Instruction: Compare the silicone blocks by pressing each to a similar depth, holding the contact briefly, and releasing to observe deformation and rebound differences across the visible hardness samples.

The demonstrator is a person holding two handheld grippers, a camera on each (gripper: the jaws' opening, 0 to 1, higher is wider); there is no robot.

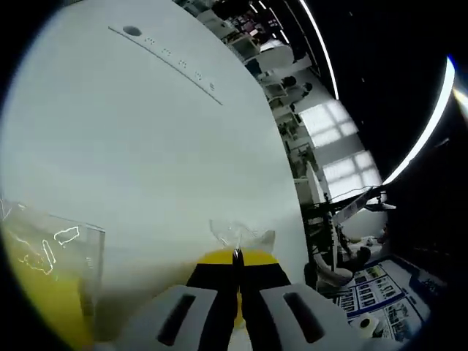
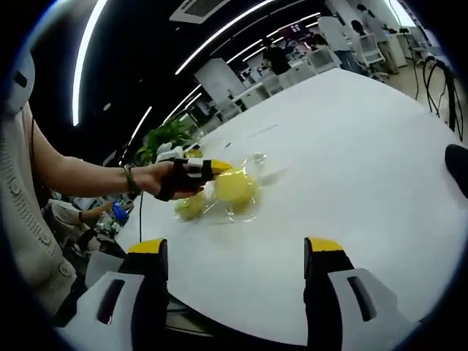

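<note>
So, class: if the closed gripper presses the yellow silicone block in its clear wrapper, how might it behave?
The yellow block probably dents and rebounds, being silicone. Its glossy clear wrapper may crinkle and slide on the smooth white table. The left gripper, jaws closed, meets it with a narrow tip, so it might skid sideways.

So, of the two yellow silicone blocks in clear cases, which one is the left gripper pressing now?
The left gripper presses the larger yellow silicone block, on the right in the right gripper view; the smaller yellow block lies untouched below the hand.
</note>
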